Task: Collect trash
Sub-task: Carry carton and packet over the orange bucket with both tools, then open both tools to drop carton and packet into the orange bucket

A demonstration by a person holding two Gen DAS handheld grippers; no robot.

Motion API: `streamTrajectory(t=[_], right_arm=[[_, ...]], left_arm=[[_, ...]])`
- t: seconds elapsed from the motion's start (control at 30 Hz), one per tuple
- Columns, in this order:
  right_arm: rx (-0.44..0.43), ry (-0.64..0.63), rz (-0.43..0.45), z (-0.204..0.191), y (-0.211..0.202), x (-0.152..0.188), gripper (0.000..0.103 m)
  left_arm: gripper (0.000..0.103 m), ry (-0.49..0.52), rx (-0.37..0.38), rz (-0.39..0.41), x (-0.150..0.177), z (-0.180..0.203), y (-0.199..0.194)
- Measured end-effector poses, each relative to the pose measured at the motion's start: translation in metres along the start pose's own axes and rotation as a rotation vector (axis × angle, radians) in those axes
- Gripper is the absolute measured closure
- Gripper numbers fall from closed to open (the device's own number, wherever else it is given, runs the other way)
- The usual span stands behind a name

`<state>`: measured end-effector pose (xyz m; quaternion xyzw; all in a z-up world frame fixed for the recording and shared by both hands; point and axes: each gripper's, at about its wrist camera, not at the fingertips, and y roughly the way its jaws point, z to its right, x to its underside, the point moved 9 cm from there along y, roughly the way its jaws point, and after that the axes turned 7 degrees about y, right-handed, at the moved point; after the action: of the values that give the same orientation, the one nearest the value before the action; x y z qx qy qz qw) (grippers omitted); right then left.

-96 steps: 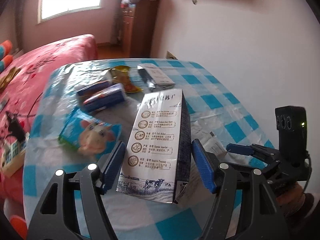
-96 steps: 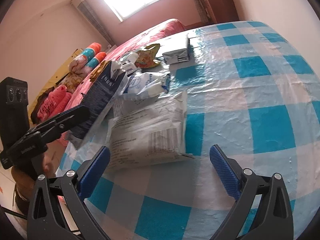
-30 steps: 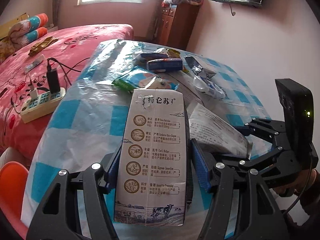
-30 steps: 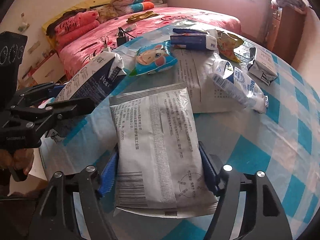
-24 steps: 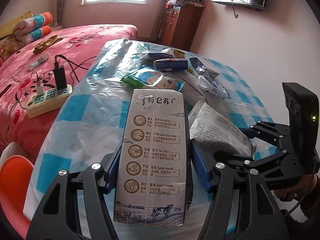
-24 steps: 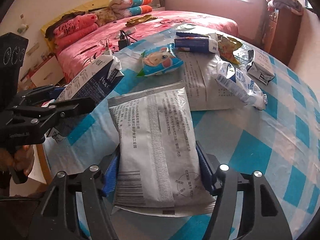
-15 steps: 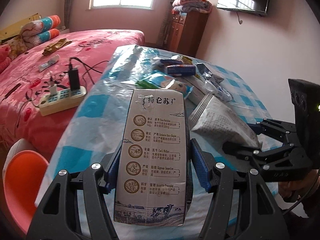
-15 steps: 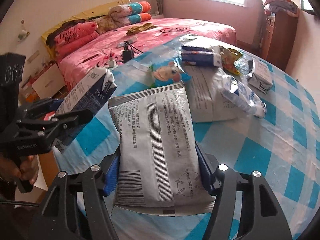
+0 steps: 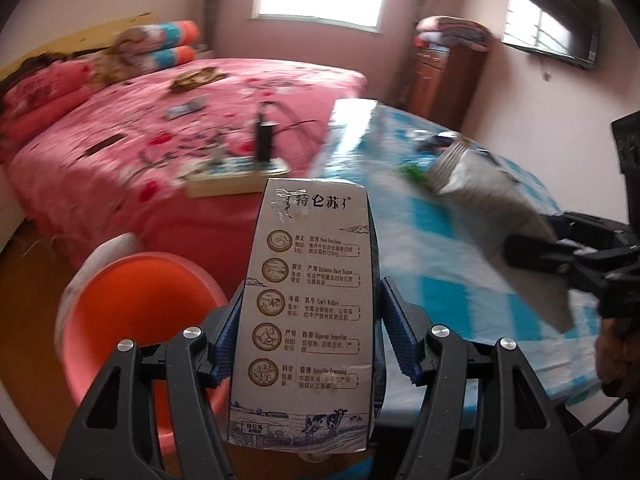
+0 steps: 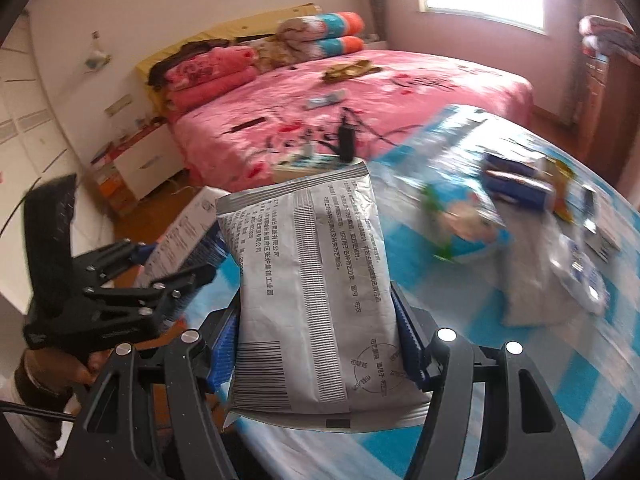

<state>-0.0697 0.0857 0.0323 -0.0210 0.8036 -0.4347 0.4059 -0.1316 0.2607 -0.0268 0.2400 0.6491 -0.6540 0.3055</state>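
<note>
While the left hand-held gripper point(image 9: 310, 344) is clamped on a milk carton point(image 9: 310, 304) and the right hand-held gripper point(image 10: 316, 342) is clamped on a flat grey packet point(image 10: 316, 280), both pieces of trash are lifted clear of the desk point(image 10: 532, 360) and neither has been dropped anywhere yet. The right one's jaws have just been closing, and the packet sits pinched between them. In the left wrist view the carton hangs beside and above an orange bin point(image 9: 136, 312) that stands on the floor between the bed point(image 9: 168, 128) and the desk, so that looks like the place both are headed. Much is left: a blue snack bag with a cartoon face point(image 10: 466, 224), a dark blue box point(image 10: 516, 186), a yellow wrapper point(image 10: 562, 188), a clear plastic bag point(image 10: 580, 276) and a grey sheet point(image 10: 532, 280) lie on the checked cloth. I judge the task to be at an early stage, with two items in hand and several more trips needed.
</note>
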Motion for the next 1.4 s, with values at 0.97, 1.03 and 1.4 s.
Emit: streamTrajectory(t=[0.97, 1.03, 1.4], right_arm=[[-0.23, -0.24, -0.159, -0.182, 0.133, -0.022, 0.03], [-0.214, -0.243, -0.154, -0.181, 0.142, -0.024, 0.019], [-0.182, -0.043, -0.075, -0.13, 0.119, -0.042, 0.009]], left_arm=[[0.039, -0.309, -0.268, -0.123, 0.09, -0.16, 0.009], [0.034, -0.323, -0.281, -0.14, 0.096, -0.165, 0.012], [0.017, -0.291, -0.344, 0.05, 0.082, -0.178, -0.015]])
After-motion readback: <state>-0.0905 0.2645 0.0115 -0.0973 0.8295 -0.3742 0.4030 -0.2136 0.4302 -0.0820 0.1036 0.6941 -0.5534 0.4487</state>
